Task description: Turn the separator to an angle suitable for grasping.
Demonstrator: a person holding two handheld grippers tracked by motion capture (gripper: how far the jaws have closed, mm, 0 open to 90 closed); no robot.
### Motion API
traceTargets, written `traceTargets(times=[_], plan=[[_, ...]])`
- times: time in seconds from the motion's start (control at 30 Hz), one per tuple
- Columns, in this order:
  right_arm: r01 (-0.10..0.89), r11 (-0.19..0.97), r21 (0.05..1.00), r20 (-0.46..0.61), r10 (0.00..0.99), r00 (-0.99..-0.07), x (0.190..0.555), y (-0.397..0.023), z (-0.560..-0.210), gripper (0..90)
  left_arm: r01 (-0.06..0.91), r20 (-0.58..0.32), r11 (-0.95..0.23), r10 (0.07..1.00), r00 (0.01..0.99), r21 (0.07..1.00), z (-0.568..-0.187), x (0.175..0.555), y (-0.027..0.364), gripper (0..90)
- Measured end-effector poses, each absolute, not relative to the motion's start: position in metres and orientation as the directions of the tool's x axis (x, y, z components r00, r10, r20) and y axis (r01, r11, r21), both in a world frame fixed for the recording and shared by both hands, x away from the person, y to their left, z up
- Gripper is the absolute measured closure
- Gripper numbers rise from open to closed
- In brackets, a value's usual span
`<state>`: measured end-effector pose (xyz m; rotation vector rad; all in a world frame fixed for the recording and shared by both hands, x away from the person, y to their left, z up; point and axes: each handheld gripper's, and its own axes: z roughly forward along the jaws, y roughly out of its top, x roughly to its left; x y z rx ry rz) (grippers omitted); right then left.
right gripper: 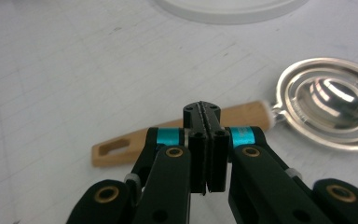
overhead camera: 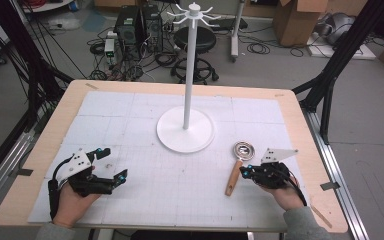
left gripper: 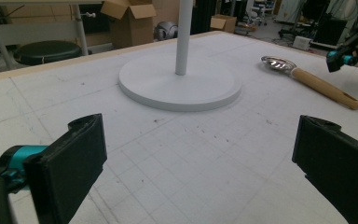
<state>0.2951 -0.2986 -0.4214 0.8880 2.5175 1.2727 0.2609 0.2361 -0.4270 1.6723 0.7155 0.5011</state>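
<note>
The right tongs (right gripper: pixel 207 122) are clenched on nothing, just above the wooden handle of a metal strainer spoon (overhead camera: pixel 239 160) lying on the counter (overhead camera: pixel 300 130). The left tongs (overhead camera: pixel 111 165) rest released, well apart. To grasp well, part the right tongs first, then straddle the handle's middle.

High view overlooks the table (overhead camera: pixel 55 125); both close gripper views share the spoon (left gripper: pixel 324 86).
</note>
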Motion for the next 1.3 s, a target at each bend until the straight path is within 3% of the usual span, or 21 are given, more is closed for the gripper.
traceTargets(times=[0.43,0.73,1.3], plan=[[0.416,0.498,0.761,0.044,0.600,-0.799,0.338,-0.280,-0.416,90.0,0.177,-0.049,-0.124,0.670,0.740,0.976,-0.428,0.253,0.237,3.5],[0.431,0.549,0.716,0.032,0.591,-0.806,0.364,-0.263,-0.423,90.0,0.195,-0.071,-0.098,0.702,0.708,0.976,-0.430,0.248,0.250,3.5],[0.450,0.594,0.667,0.031,0.581,-0.813,0.374,-0.258,-0.434,90.0,0.197,-0.065,-0.110,0.697,0.714,0.974,-0.431,0.248,0.249,3.4]])
